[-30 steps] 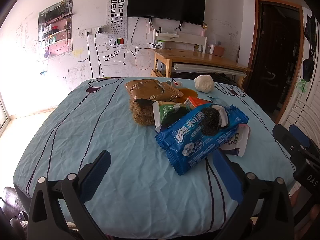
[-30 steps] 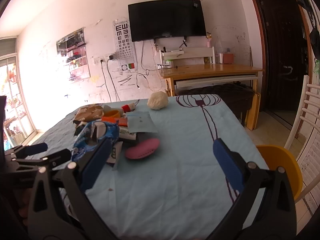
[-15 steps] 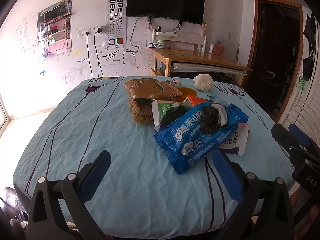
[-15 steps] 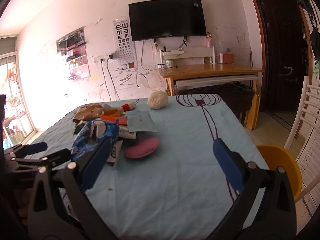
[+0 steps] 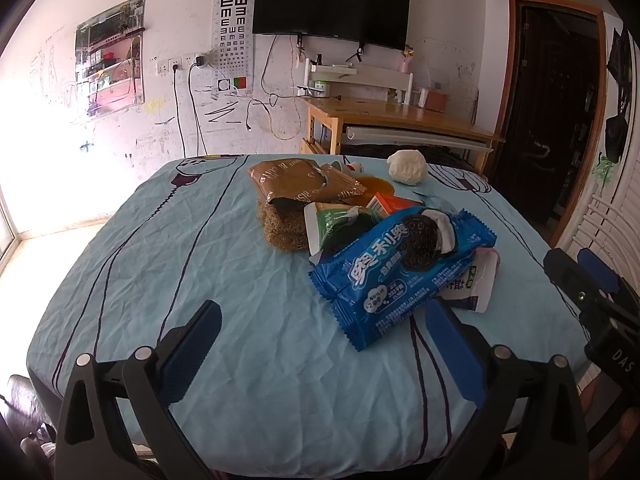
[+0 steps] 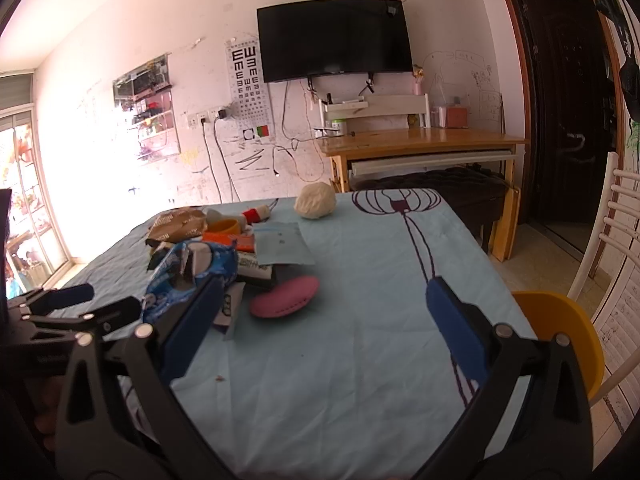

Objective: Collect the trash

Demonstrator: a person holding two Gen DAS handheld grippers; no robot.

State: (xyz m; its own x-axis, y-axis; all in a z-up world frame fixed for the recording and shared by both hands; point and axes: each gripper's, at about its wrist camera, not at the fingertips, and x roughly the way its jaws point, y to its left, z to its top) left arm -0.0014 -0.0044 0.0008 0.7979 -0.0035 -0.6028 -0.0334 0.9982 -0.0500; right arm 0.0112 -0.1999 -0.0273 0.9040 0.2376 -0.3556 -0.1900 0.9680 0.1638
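Wrapper, blue cookie pack [image 5: 400, 268], lies on table [image 5: 160, 264] just ahead-right of left gripper [image 5: 324, 340], long axis slanting up-right; left nearer; both it and right gripper [image 6: 320, 316] gape, empty.

left wrist: low over the near edge of the table [image 5: 132, 264], facing the far wall, blue wrapper [image 5: 400, 268] close ahead | right wrist: low at the near right corner, facing the far edge | shared: trash pile, white wad [image 6: 315, 201], TV [image 6: 334, 40] wall
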